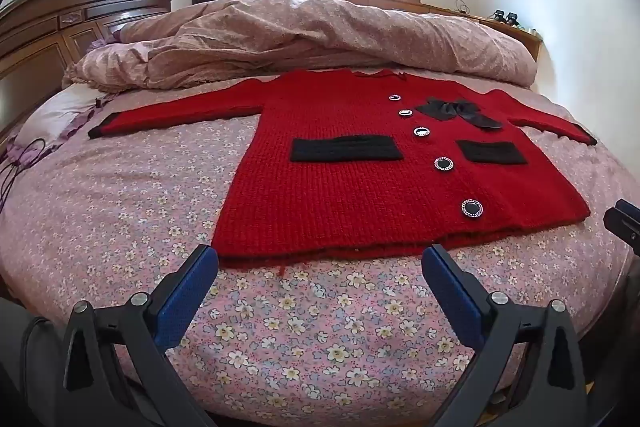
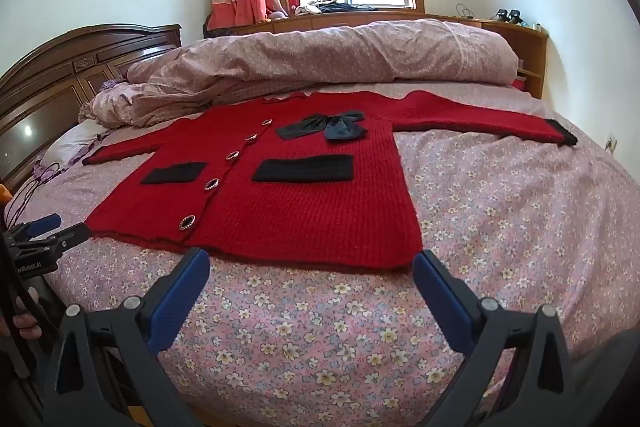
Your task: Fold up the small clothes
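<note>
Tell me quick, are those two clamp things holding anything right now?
Left gripper: jaws wide open, holding nothing, just short of the red cardigan.
Right gripper: jaws wide open, holding nothing.

The left claw (image 1: 320,263) is tilting downward with its 2 blue-padded fingers (image 1: 188,291) spread wide, gripping nothing. The right claw (image 2: 312,267) is angling down likewise, its jaws gaping empty. A hand (image 2: 24,319) is holding the left claw's handle.

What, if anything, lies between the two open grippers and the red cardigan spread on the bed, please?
Nothing visible does. Only bare floral bedsheet separates the left gripper and the right gripper from the near hem of the red cardigan. The rolled duvet lies beyond it.
</note>
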`<state>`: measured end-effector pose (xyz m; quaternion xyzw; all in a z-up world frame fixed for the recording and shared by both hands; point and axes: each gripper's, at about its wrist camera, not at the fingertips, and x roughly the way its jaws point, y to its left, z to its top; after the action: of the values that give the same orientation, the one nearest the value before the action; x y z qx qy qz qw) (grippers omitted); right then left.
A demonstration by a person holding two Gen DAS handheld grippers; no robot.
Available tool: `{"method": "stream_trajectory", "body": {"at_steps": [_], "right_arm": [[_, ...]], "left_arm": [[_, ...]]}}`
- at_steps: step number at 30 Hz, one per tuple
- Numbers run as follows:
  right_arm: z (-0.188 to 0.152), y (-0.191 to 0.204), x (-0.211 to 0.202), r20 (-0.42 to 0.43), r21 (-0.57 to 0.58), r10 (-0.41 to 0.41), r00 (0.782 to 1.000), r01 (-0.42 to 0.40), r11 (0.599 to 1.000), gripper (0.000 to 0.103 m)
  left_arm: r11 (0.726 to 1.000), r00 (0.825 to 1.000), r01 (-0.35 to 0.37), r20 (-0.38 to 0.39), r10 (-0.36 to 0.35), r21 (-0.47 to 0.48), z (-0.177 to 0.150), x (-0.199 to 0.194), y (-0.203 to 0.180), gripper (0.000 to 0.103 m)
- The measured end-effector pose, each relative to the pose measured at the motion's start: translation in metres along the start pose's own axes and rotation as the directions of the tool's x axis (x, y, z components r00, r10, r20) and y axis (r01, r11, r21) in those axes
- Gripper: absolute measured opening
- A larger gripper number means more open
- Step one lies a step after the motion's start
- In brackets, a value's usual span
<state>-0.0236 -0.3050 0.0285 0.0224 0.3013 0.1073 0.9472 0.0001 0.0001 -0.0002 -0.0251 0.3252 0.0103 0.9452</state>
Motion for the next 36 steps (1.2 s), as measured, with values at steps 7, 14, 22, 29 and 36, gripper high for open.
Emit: {"method": "stream_trajectory", "body": {"at_steps": [7, 14, 22, 29, 36], "right_arm": [[0.0004, 0.0006, 0.0005, -0.003, -0.002, -0.002, 1.000, 0.002, 1.000, 0.103], [-0.0004, 0.0005, 0.0011, -0.005, -0.005, -0.007, 1.000, 0.007, 1.000, 0.103], [-0.0008, 0.0017, 0.0056, -0.008, -0.004, -0.011, 1.000, 0.011, 1.000, 0.103], [0.0002, 0.0017, 0.0040, -0.010, -0.004, -0.009, 1.000, 0.009, 1.000, 0.103], [-0.0007, 0.0029, 0.0052, -0.016, -0.008, -0.010, 1.000, 0.010, 1.000, 0.103]], "left_arm": [[1.000, 1.000, -0.002, -0.003, 0.002, 0.001, 0.0012, -0.0021, -0.0012, 0.099], [1.000, 1.000, -0.002, -0.010, 0.002, 0.005, -0.0020, 0.0033, -0.0006, 0.099], [1.000, 1.000, 0.000, -0.010, 0.000, 0.009, -0.0039, 0.0031, 0.0011, 0.099], [1.000, 1.000, -0.005, -0.013, 0.005, 0.009, -0.0034, 0.0038, 0.0004, 0.099], [1.000, 1.000, -0.011, -0.016, 0.011, 0.008, -0.0038, 0.0051, 0.0012, 0.099]]}}
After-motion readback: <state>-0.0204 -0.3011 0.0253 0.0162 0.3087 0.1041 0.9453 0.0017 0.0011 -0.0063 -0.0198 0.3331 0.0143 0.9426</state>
